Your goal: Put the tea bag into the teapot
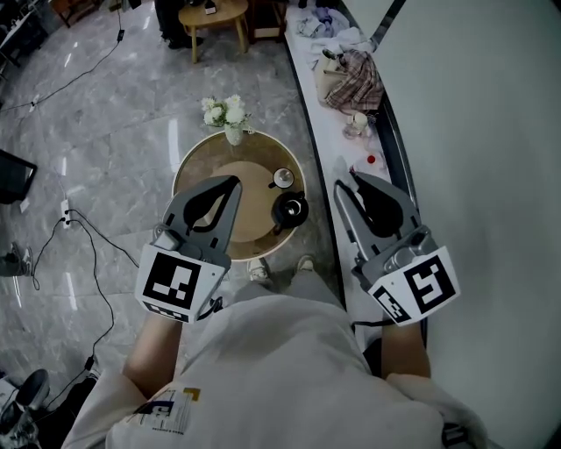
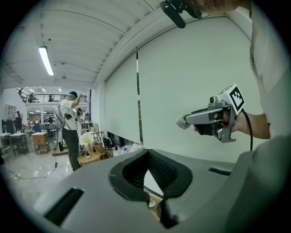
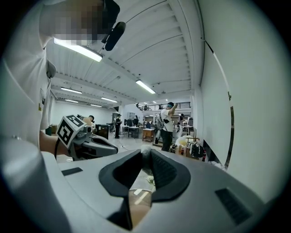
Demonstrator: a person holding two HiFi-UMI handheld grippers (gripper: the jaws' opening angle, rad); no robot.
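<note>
A squat black teapot (image 1: 290, 210) is seen mid-frame. A small, blurred white tea bag (image 3: 144, 149) is pinched by the right gripper (image 3: 145, 153); the left gripper (image 2: 146, 153) is closed on nothing.

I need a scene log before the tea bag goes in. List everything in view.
round table: one, wooden, centre floor
teapot: one, black, table's right side
cup: one, white, beyond the teapot
flower vase: one, white blooms, table's far edge
counter: one, white, right wall, strewn with cloths
small table: one, wooden, far end
bystander: one, white shirt, far off
left gripper: one, grey, jaws together, empty
right gripper: one, grey, tips shut on white item, possibly tea bag
</note>
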